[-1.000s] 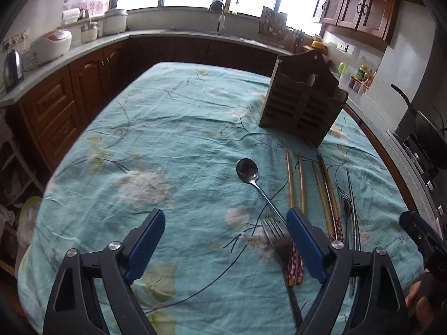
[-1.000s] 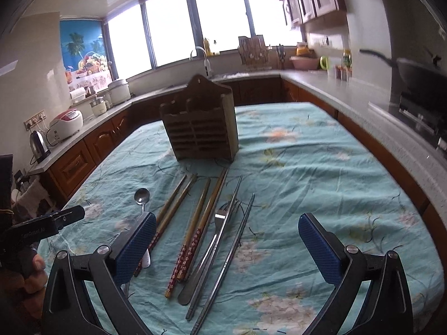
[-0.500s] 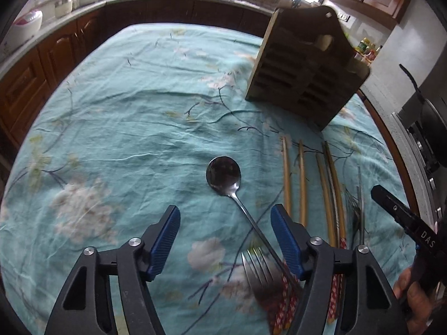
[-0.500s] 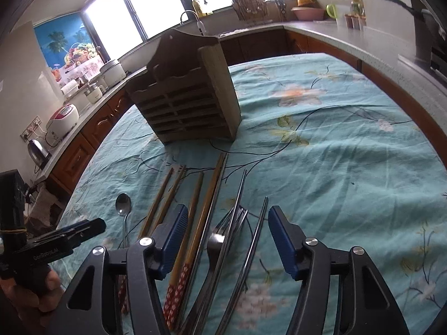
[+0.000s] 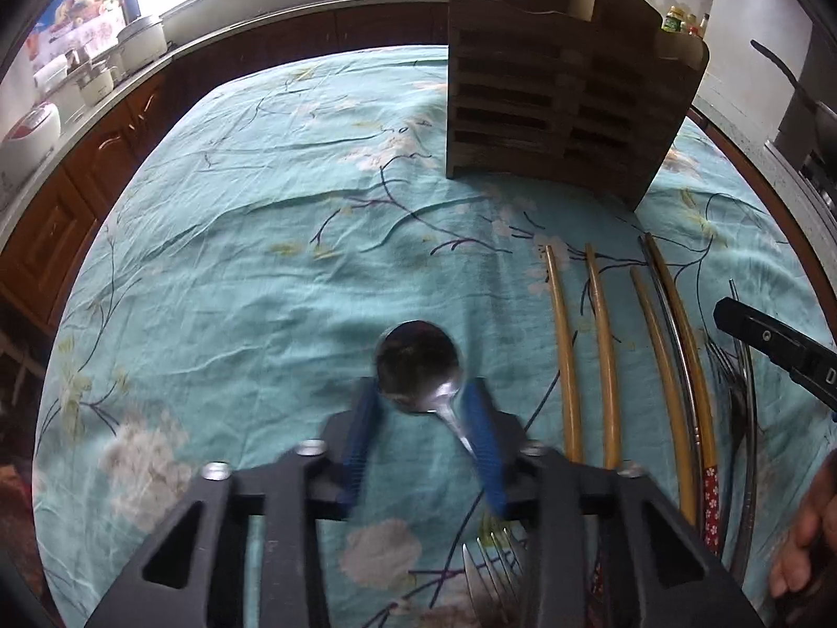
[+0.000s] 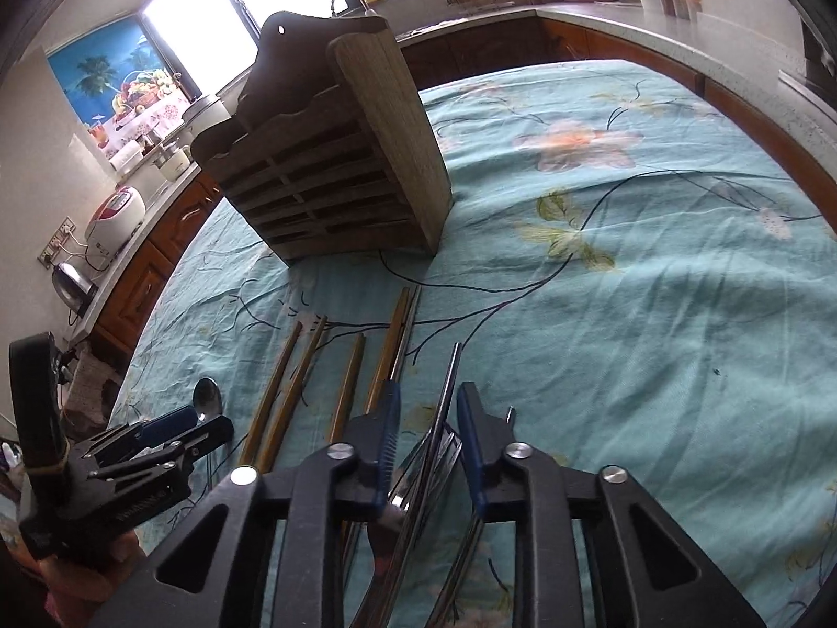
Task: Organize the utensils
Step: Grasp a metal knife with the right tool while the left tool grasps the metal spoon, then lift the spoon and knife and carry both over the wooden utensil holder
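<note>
A wooden utensil holder (image 5: 565,99) stands on the teal tablecloth; it also shows in the right wrist view (image 6: 335,157). My left gripper (image 5: 423,403) is open and low over the cloth, its blue pads either side of a metal spoon (image 5: 418,361) at the neck. Wooden chopsticks (image 5: 567,345) lie to its right, and a fork (image 5: 494,560) lies near its right finger. My right gripper (image 6: 426,418) is open and narrow, straddling a metal chopstick (image 6: 447,392) above a fork (image 6: 418,466). The left gripper (image 6: 183,426) shows at the right wrist view's left.
The teal flowered tablecloth (image 6: 654,314) covers the table. Kitchen counters with a rice cooker (image 6: 115,214), a kettle (image 6: 70,282) and a sink run around the table. Wooden chopsticks (image 6: 277,392) lie between the two grippers.
Both grippers have dropped toward the table and narrowed. The left one moved forward around the spoon's neck. The right one moved down over the metal chopstick and fork.
</note>
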